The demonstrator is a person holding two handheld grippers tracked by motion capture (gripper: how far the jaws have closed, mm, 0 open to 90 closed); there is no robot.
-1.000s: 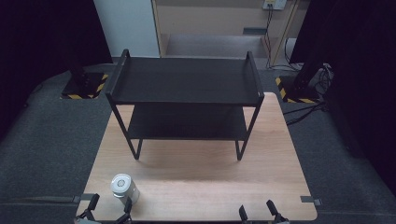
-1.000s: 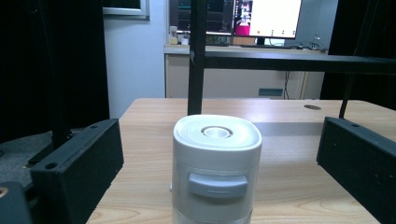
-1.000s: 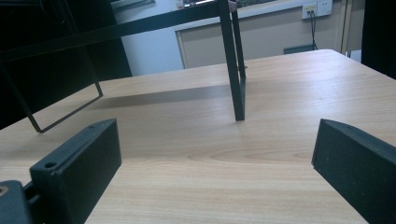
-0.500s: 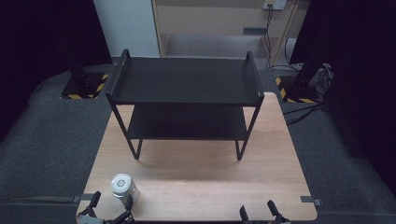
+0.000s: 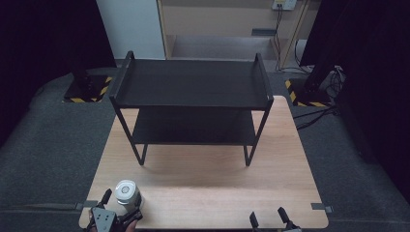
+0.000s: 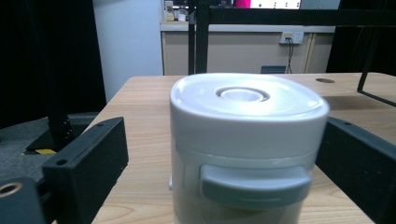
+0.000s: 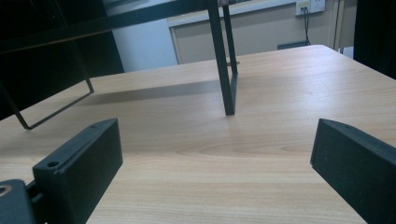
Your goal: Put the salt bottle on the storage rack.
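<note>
A white canister [image 5: 126, 193] with a round lid and a grey front latch stands upright near the table's front left corner. My left gripper [image 5: 121, 207] is open, with one jaw on each side of the canister [image 6: 247, 140]. In the left gripper view the left jaw stands clear of the canister's wall and the right jaw is very close to it. My right gripper [image 5: 268, 218] sits at the front edge, right of centre. It is open with only bare wood between its fingers [image 7: 81, 163].
A black two-tier metal shelf rack [image 5: 193, 84] stands on the back half of the wooden table [image 5: 208, 174], both tiers bare. One of its legs [image 7: 226, 79] rises ahead of my right gripper. Grey carpet surrounds the table.
My left gripper has moved forward, so its jaws now flank the canister. The right gripper and the canister have stayed put.
</note>
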